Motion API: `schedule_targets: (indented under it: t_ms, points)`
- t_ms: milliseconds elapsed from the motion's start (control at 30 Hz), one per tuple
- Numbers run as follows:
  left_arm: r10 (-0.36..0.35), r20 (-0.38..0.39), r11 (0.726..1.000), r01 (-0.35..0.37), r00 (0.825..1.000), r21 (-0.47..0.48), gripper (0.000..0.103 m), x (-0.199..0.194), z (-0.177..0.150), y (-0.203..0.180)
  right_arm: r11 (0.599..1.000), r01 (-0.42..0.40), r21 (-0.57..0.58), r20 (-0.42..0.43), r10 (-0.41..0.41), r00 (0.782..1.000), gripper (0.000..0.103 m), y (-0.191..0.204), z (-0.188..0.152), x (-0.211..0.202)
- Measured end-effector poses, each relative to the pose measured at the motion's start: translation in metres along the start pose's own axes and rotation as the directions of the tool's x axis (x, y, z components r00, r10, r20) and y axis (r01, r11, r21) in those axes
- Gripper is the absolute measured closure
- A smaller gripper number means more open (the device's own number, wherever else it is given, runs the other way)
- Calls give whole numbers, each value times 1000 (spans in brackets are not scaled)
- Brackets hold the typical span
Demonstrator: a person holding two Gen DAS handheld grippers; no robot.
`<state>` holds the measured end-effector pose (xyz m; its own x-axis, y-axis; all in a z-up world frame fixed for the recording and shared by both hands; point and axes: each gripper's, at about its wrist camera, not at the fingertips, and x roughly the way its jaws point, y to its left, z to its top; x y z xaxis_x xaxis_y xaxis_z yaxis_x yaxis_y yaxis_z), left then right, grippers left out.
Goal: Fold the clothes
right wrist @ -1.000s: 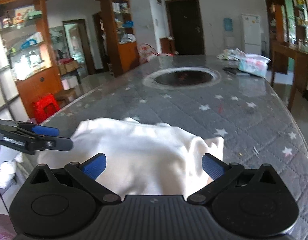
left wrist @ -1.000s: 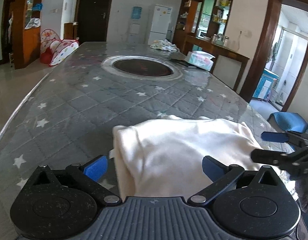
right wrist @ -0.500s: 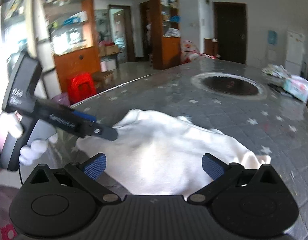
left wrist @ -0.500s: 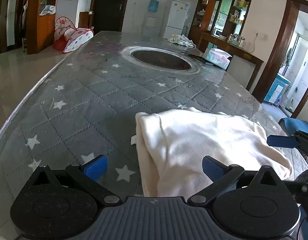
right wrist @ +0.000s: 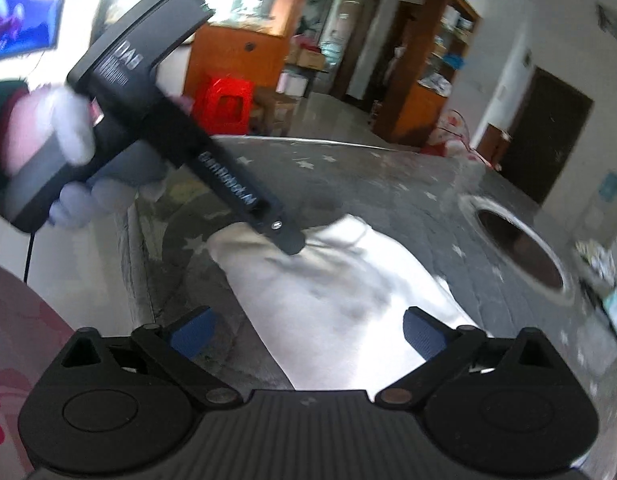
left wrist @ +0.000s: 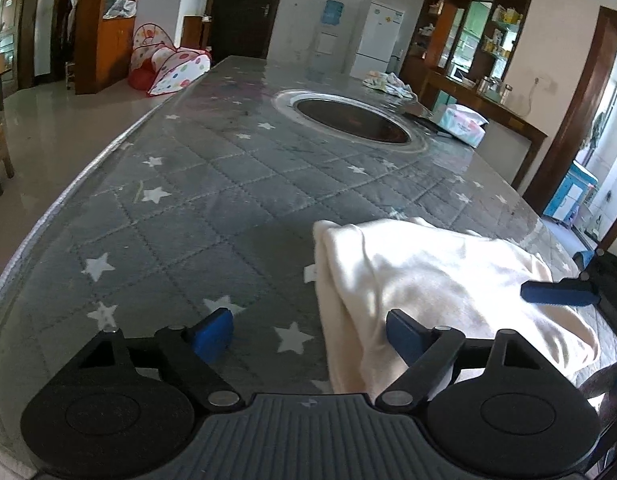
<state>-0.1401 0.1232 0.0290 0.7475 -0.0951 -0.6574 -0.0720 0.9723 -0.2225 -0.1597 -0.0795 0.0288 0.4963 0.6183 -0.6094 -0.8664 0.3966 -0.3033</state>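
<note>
Grey quilted fabric with white stars covers the surface [left wrist: 212, 216], a round dark recess [left wrist: 352, 120] set in mid-frame; wooden shelving and one white fridge [left wrist: 376, 36] are seen beyond. One cream garment [left wrist: 428, 280], folded and rumpled, lies at lower right. Two hand-held grippers are counted: left hand-held gripper [left wrist: 308, 332] released, right hand-held gripper [right wrist: 306, 334] released, both over the garment's near edge.
</note>
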Motion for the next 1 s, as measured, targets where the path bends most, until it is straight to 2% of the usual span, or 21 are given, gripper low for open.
schedule_targets:
  t_ms: [200,333,400,467,533,600,667,733,867,1000]
  points:
    - [36,5,999,-36,999,-5,25,-2,1,9,999,-9,-54,-31,7,999,14,11,10,16]
    - [2,-2,998,-3,1000,-62,25,-5,4,19,996,-6,-87,-33,4,999,26,18,16,20]
    - [-23,-4,995,23,1000,-96,25,-7,6,24,994,2,-111,-29,-5,1000,37,24,19,22]
    - [-61,-2,989,60,998,-133,23,-10,8,27,992,1,-124,-34,-5,999,52,27,21,25]
    - [-107,-1,979,105,994,-177,21,-11,10,30,992,-5,-122,-40,0,999,60,27,23,27]
    - [-151,-4,962,146,989,-231,14,-12,12,33,996,-10,-84,-25,8,1000,70,22,24,25]
    - [-191,-4,941,182,982,-285,12,-12,13,36,999,-15,-46,-9,15,1000,82,17,25,22]
    - [-234,-8,917,218,972,-335,10,-10,14,37,1000,-21,-8,7,21,1000,88,12,27,19]
    - [-311,-21,858,271,950,-437,9,-2,15,37,996,-40,80,37,37,999,92,0,27,11]
    - [-393,-40,777,308,919,-549,10,13,13,36,990,-54,127,60,46,997,93,-7,26,4]
